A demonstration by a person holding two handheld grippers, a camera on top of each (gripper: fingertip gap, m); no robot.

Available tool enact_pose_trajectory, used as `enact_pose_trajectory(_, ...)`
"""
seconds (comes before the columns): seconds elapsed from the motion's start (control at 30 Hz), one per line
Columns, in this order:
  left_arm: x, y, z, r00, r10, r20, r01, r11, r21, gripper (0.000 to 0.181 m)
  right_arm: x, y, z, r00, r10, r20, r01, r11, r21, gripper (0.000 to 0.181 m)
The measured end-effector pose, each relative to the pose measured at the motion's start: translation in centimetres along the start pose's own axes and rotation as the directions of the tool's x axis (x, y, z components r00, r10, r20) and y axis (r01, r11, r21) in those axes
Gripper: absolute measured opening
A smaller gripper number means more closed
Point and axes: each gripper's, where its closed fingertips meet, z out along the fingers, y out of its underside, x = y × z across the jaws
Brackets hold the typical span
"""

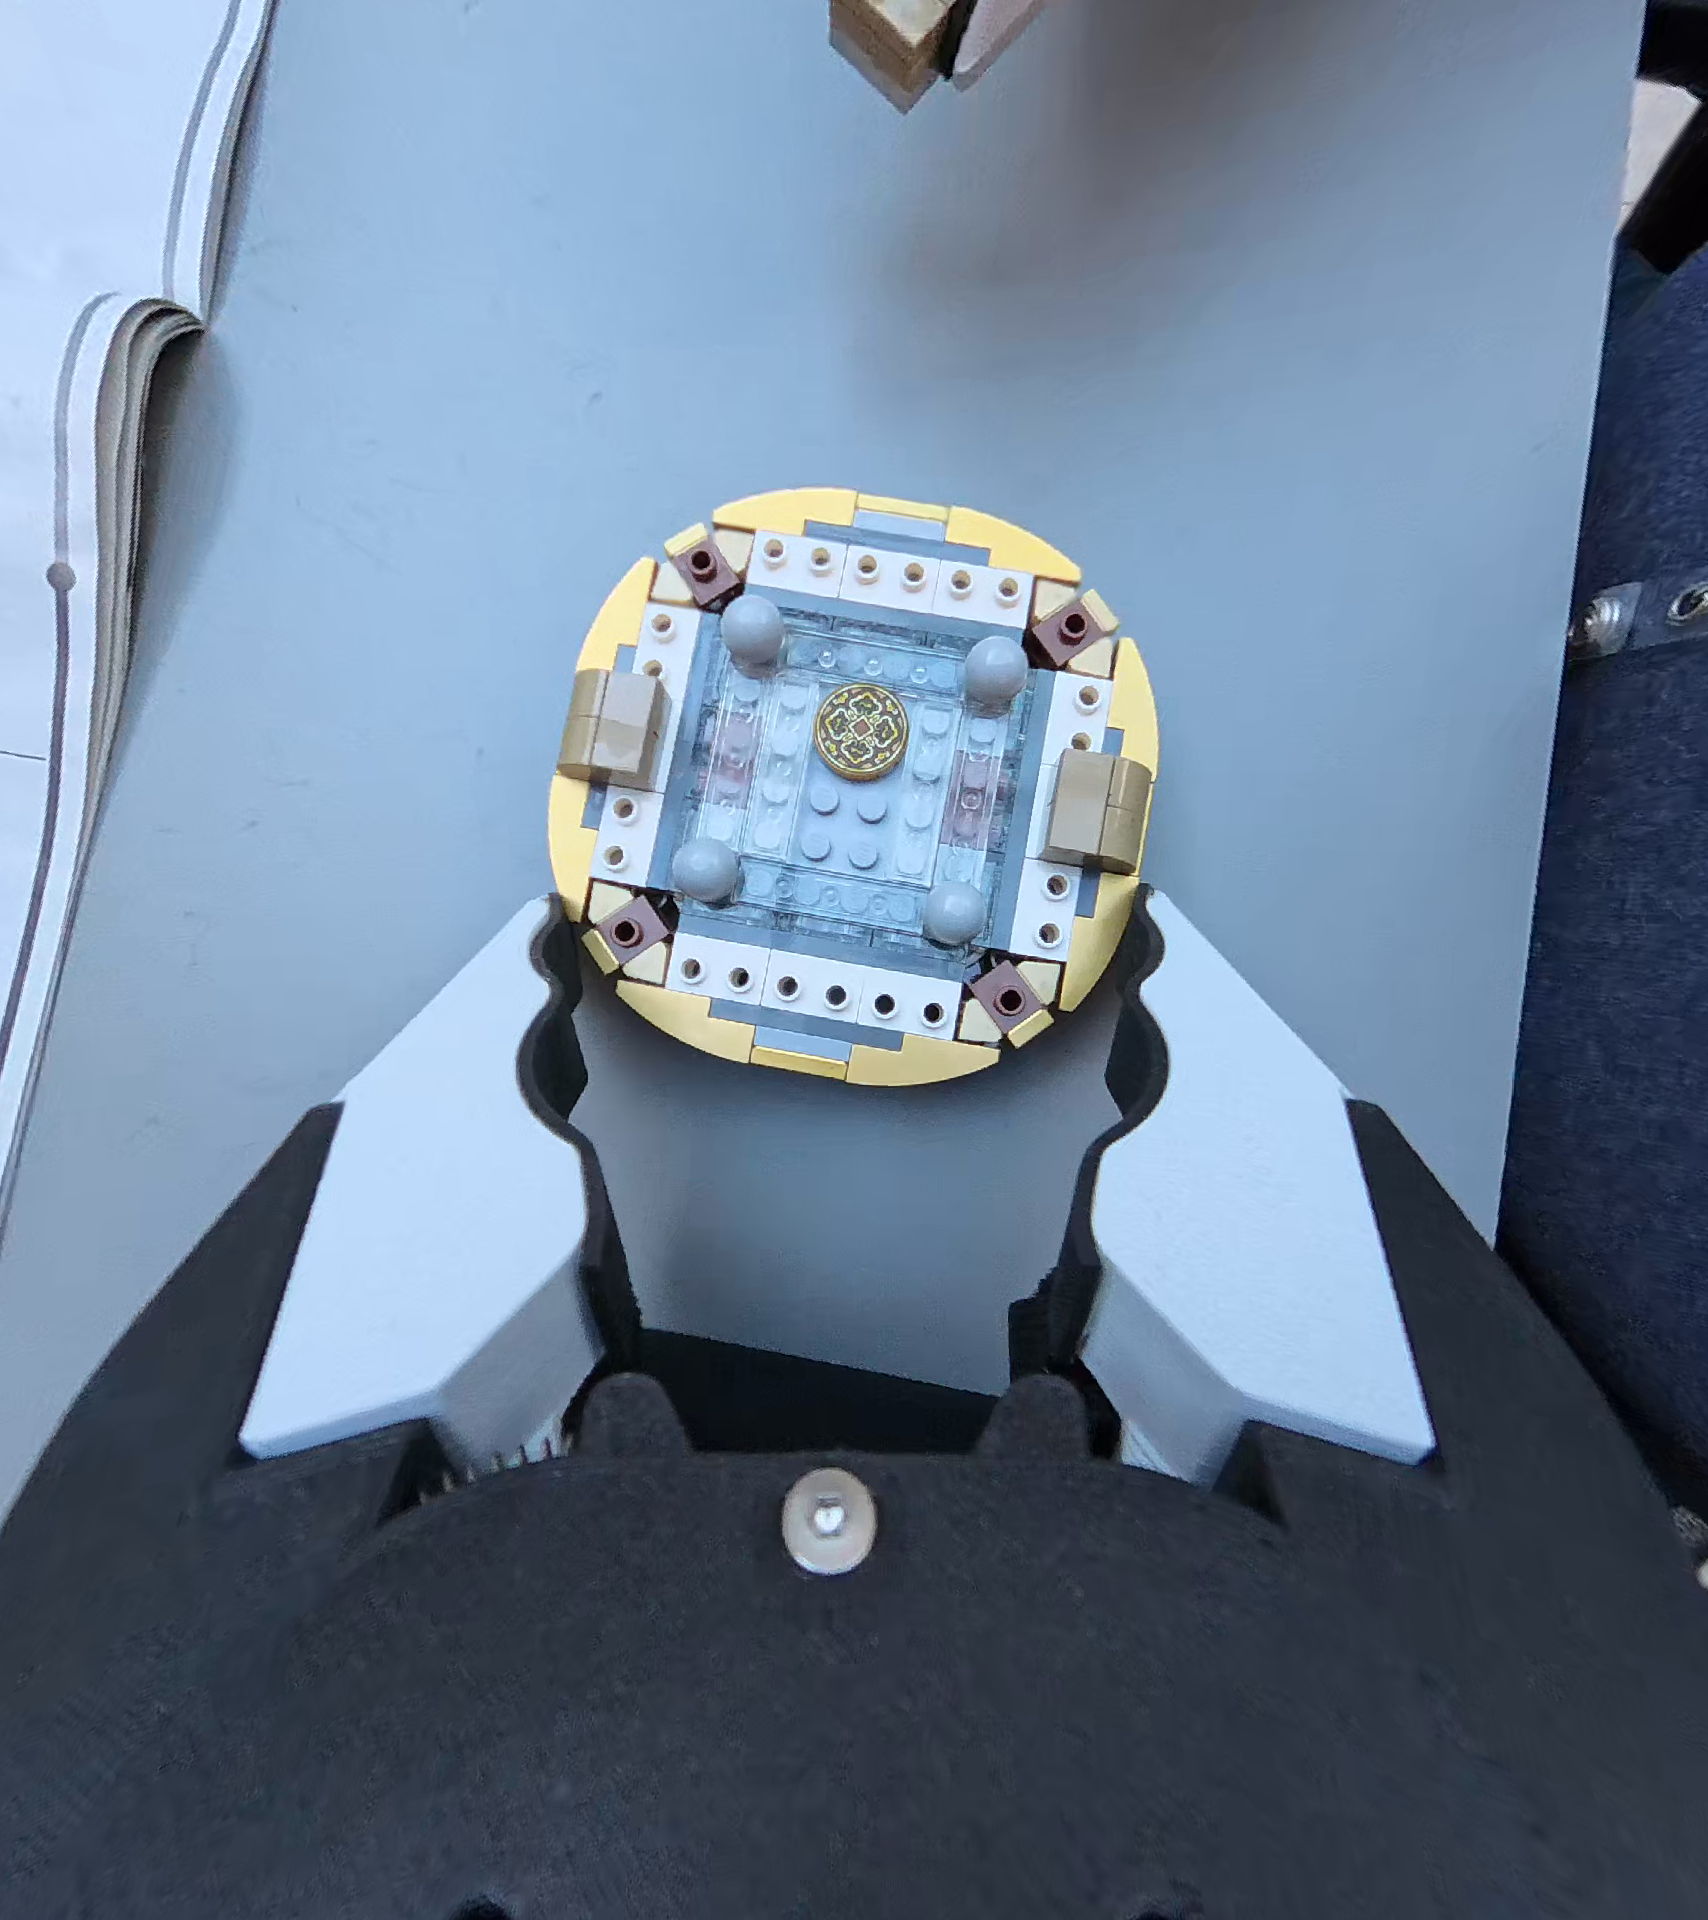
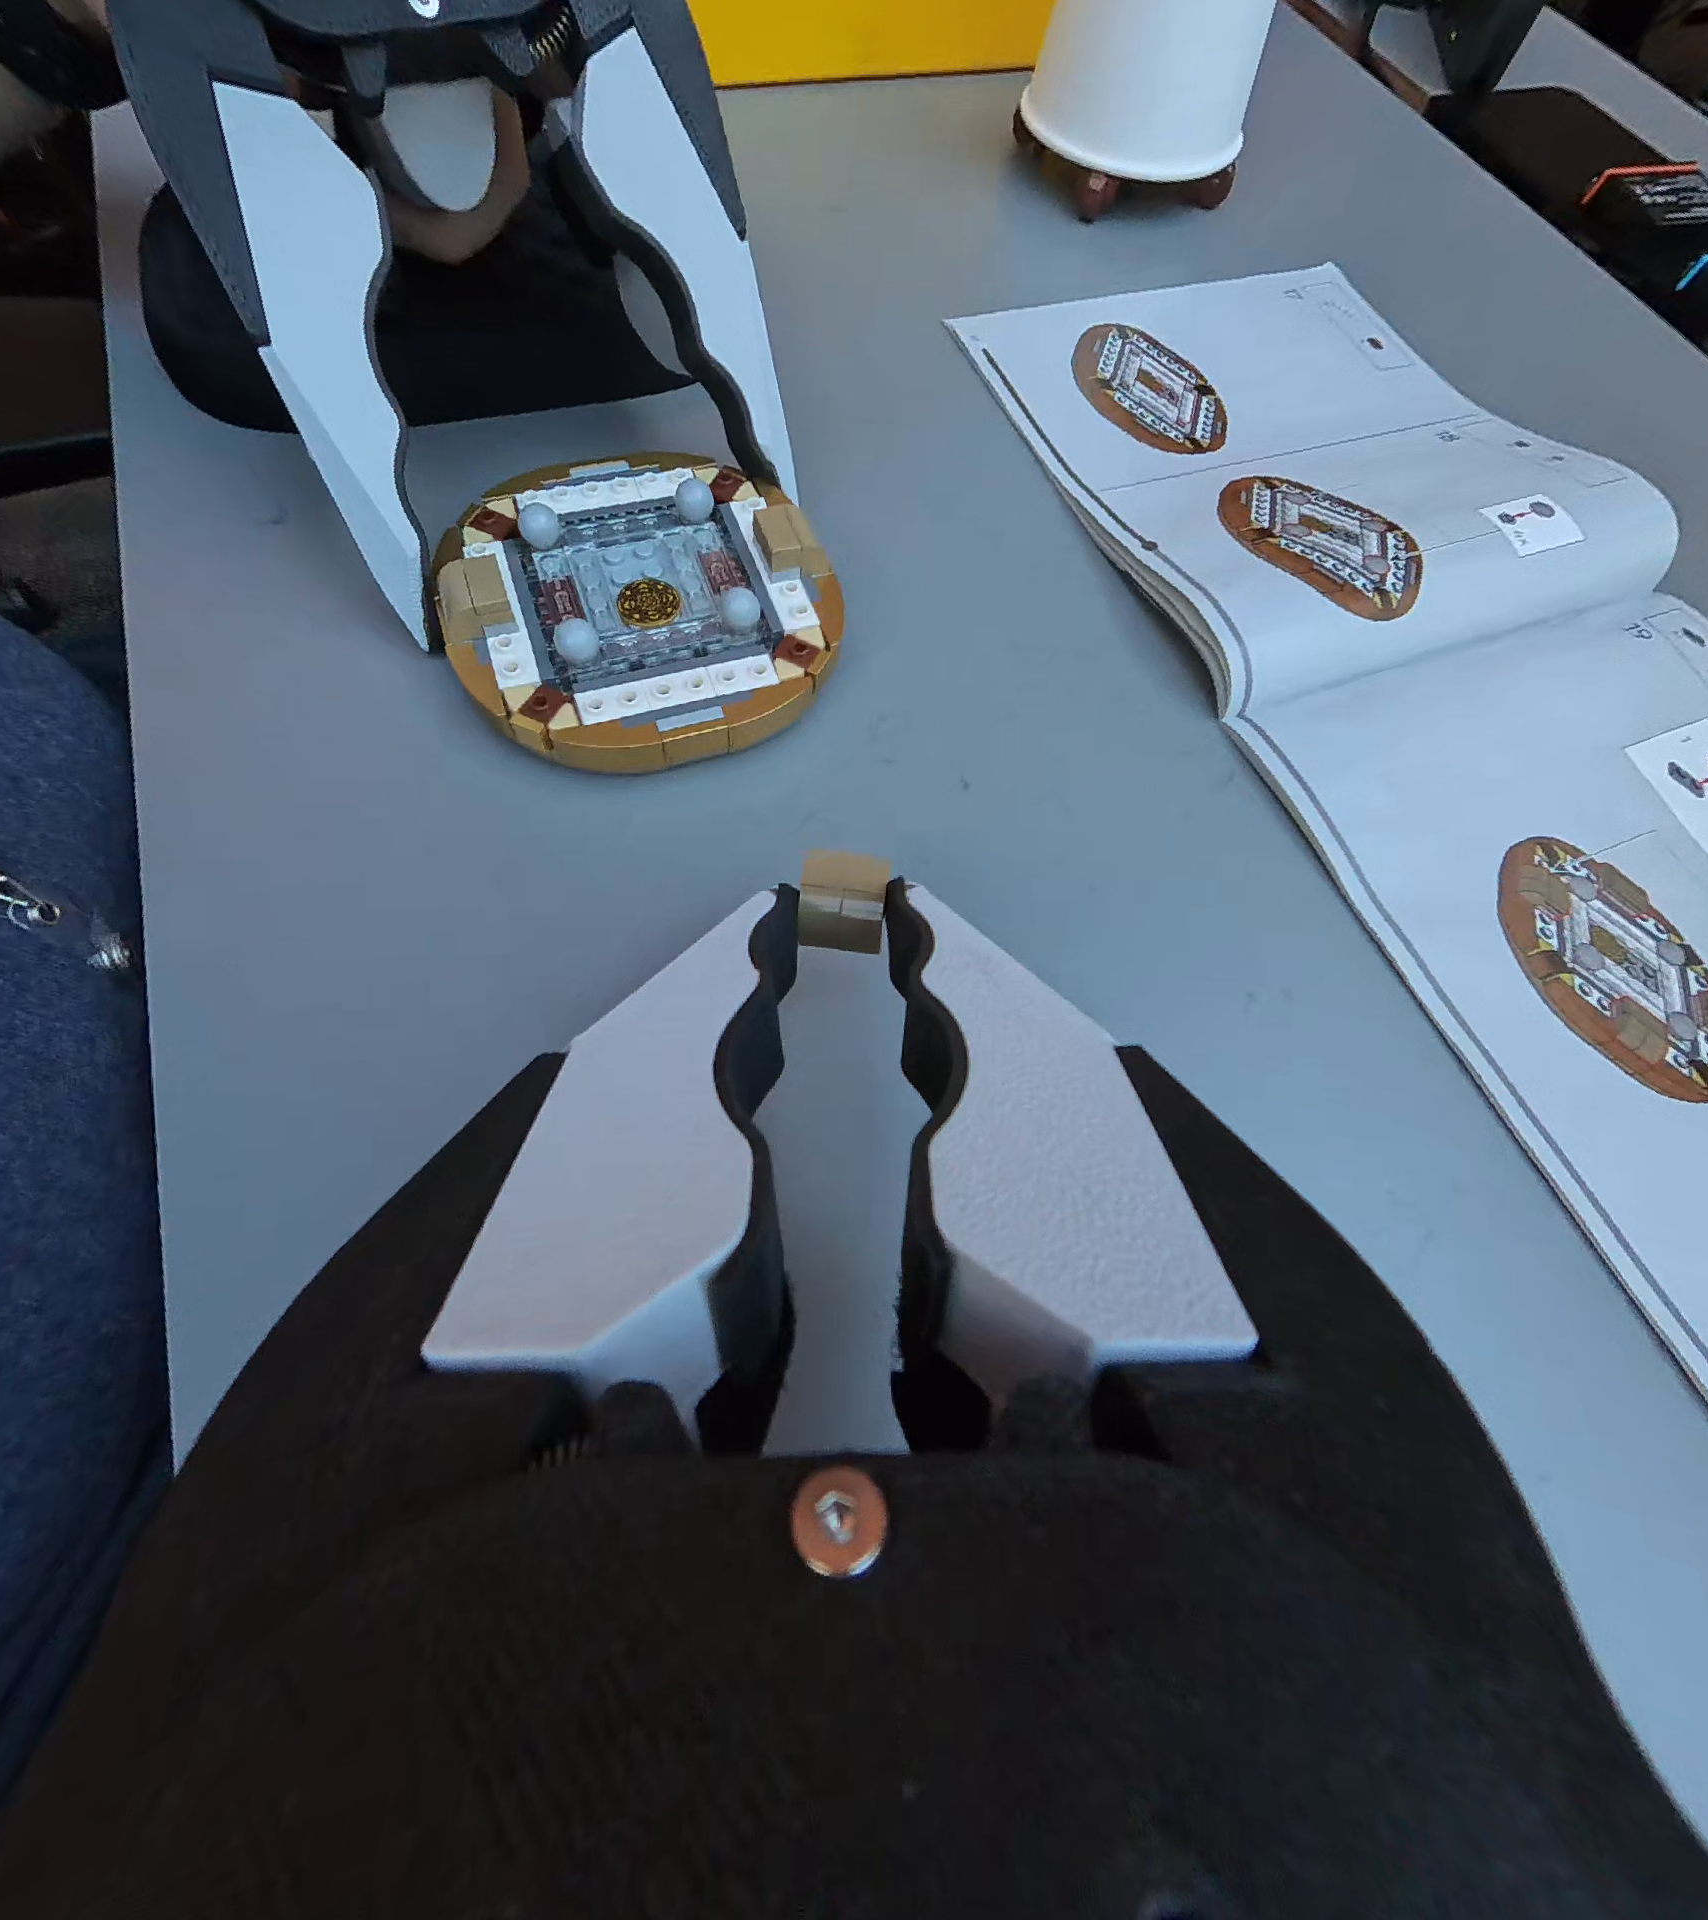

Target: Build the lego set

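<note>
Building is partway: round base (image 1: 855, 790) sits on the table (image 1: 1193, 364), gold rim done, white studded border on all 4 sides, clear centre w/ a patterned round tile (image 1: 862, 730), 4 grey balls at the inner corners, 4 brown corner bits. Two tan blocks are on, at 9 (image 1: 614, 725) and 3 o'clock (image 1: 1097, 808) of the base in left wrist view. 12 and 6 o'clock sides carry no tan block yet.

Left tool (image 1: 855, 914) is spread wide, fingertips bracketing the base's near edge at roughly 7 and 4 o'clock; looks like steadying contact, but a firm clamp can't be told.

Right tool (image 2: 842, 902) is narrowed on a small tan piece (image 2: 842, 899), pinched at the very tips, held off the table, well short of the base, which lies toward 11 o'clock in right wrist view.

Manual (image 2: 1432, 748) lies open at 2 o'clock; its nearest drawing seems to show tan blocks on more sides, so this piece prob. goes on a free side. After that, judging by the bare studs, upper layers remain — most of the set is still to do. White cup (image 2: 1141, 94) at far 1 o'clock, contents not visible.
</note>
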Motion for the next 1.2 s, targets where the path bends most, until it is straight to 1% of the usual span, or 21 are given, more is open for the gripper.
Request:
enact_pose_trajectory(0.13, 0.7, 0.0, 0.0, 0.998, 0.046, -0.034, -0.046, 0.999, -0.001, 0.103, -0.4, -0.9, -0.7, 0.999, -0.041, -0.008, 0.042, 0.996, 0.075, 0.016)
enact_pose_trajectory(0.23, 0.7, -0.1, 0.0, 0.999, 0.031, -0.029, -0.031, 0.999, -0.010, 0.103, -0.3, -1.5, -1.3, 1.000, 0.002, -0.008, -0.001, 0.992, 0.129, 0.016)
enact_pose_trajectory(0.3, 0.6, 0.0, -0.1, 1.000, 0.009, -0.015, -0.009, 1.000, -0.017, 0.103, -0.4, -1.5, -1.5, 0.999, 0.035, 0.000, -0.035, 0.990, 0.133, 0.016)
enact_pose_trajectory(0.4, 0.2, 0.4, -0.6, 0.998, -0.052, 0.019, 0.052, 0.999, -0.014, 0.109, -0.7, -0.3, -1.1, 0.999, 0.045, 0.011, -0.045, 0.998, 0.046, 0.016)
enact_pose_trajectory(0.47, 0.2, 0.6, -1.2, 0.996, -0.083, 0.037, 0.082, 0.996, 0.015, 0.110, -0.5, 1.0, -0.4, 1.000, 0.029, 0.006, -0.029, 0.998, -0.056, 0.016)
enact_pose_trajectory(0.53, 0.2, 0.8, -2.1, 0.991, -0.123, 0.054, 0.121, 0.991, 0.049, 0.109, -0.6, 1.8, 0.3, 0.999, 0.031, 0.033, -0.027, 0.991, -0.129, 0.016)
enact_pose_trajectory(0.63, 0.1, 1.4, -3.6, 0.978, -0.192, 0.079, 0.184, 0.978, 0.099, 0.107, -0.6, 3.0, 1.1, 0.994, 0.079, 0.077, -0.060, 0.973, -0.224, 0.016)
enact_pose_trajectory(0.67, 0.2, 1.6, -4.1, 0.974, -0.211, 0.084, 0.201, 0.973, 0.118, 0.107, -0.8, 3.3, 1.3, 0.991, 0.092, 0.094, -0.066, 0.967, -0.247, 0.016)
enact_pose_trajectory(0.73, 0.3, 2.1, -5.0, 0.966, -0.244, 0.090, 0.229, 0.961, 0.152, 0.105, -0.8, 3.2, 1.5, 0.989, 0.088, 0.116, -0.057, 0.967, -0.248, 0.016)
enact_pose_trajectory(0.8, 0.4, 2.6, -5.8, 0.958, -0.273, 0.091, 0.254, 0.950, 0.180, 0.105, -1.1, 3.1, 1.6, 0.986, 0.087, 0.141, -0.050, 0.967, -0.249, 0.045)
enact_pose_trajectory(0.87, 0.4, 3.0, -6.5, 0.949, -0.299, 0.095, 0.276, 0.939, 0.204, 0.104, -1.3, 1.8, 1.9, 0.986, 0.072, 0.149, -0.040, 0.978, -0.205, 0.075)
enact_pose_trajectory(0.97, 0.5, 2.9, -7.0, 0.945, -0.320, 0.072, 0.293, 0.922, 0.252, 0.103, -3.9, -2.6, 3.4, 0.973, -0.017, 0.229, 0.022, 1.000, -0.016, 0.117)
enact_pose_trajectory(1.0, 0.6, 2.7, -7.1, 0.944, -0.325, 0.062, 0.298, 0.917, 0.265, 0.103, -4.7, -3.5, 4.3, 0.968, -0.047, 0.245, 0.049, 0.999, 0.001, 0.131)
enact_pose_trajectory(1.03, 0.6, 2.6, -7.1, 0.943, -0.328, 0.054, 0.302, 0.913, 0.273, 0.102, -5.2, -3.8, 5.4, 0.966, -0.073, 0.247, 0.078, 0.997, -0.010, 0.140)
enact_pose_trajectory(1.07, 0.6, 2.5, -7.1, 0.943, -0.329, 0.051, 0.303, 0.912, 0.276, 0.103, -5.4, -3.9, 6.5, 0.965, -0.098, 0.244, 0.110, 0.993, -0.036, 0.144)
enact_pose_trajectory(1.13, 0.6, 2.4, -7.0, 0.944, -0.325, 0.056, 0.298, 0.914, 0.276, 0.103, -5.7, -3.5, 8.4, 0.957, -0.123, 0.263, 0.152, 0.984, -0.093, 0.145)
enact_pose_trajectory(1.2, 0.7, 2.4, -7.1, 0.944, -0.325, 0.059, 0.297, 0.913, 0.280, 0.103, -6.1, -3.0, 9.5, 0.949, -0.104, 0.298, 0.154, 0.977, -0.150, 0.142)
